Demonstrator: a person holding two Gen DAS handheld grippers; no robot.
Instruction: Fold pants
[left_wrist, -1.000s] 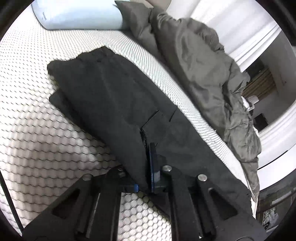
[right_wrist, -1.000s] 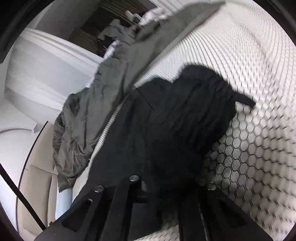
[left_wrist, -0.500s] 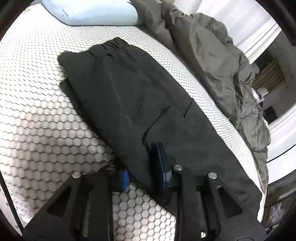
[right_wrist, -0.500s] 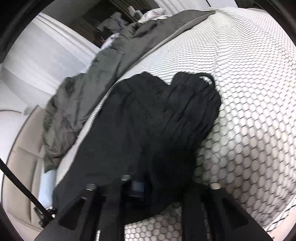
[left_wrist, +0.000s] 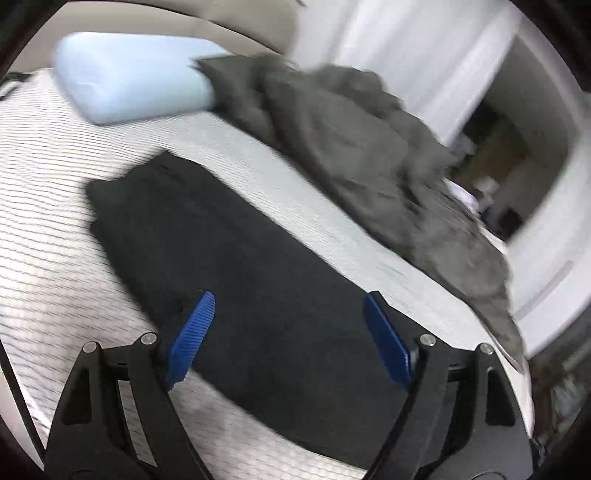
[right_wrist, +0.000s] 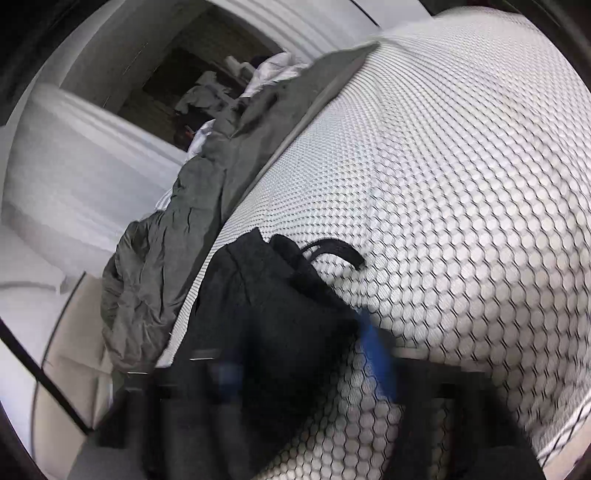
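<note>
Both grippers have changed since a second ago: the left gripper (left_wrist: 286, 317), then pinched on the black cloth at its edge, has let go and pulled up and back, and its jaws are opening, now spread wide with the cloth lying below them and neither blue pad (left_wrist: 192, 332) pressing on it; the right gripper (right_wrist: 299, 365) has slid sideways along the fabric, and its view has blurred. Largest in both views is the bed, its white mattress cover (right_wrist: 461, 184) printed with a dark honeycomb pattern. Along its far side lies a crumpled grey duvet (left_wrist: 362, 147), which in the right wrist view hangs over the mattress edge (right_wrist: 192, 206). A pale blue pillow (left_wrist: 125, 77) sits at the head end, touching the duvet. The black pants (left_wrist: 236, 266) lie flat on the cover as one long strip, folded lengthwise, running from near the pillow toward the foot, beside the duvet but apart from it. In the right wrist view their bunched end (right_wrist: 269, 306) shows, with a short black loop (right_wrist: 338, 249) sticking out onto the cover. The right gripper's jaws are closing with that bunched cloth between them; the blur is too heavy for me to tell whether the smeared blue pad (right_wrist: 376, 354) presses on it.
</note>
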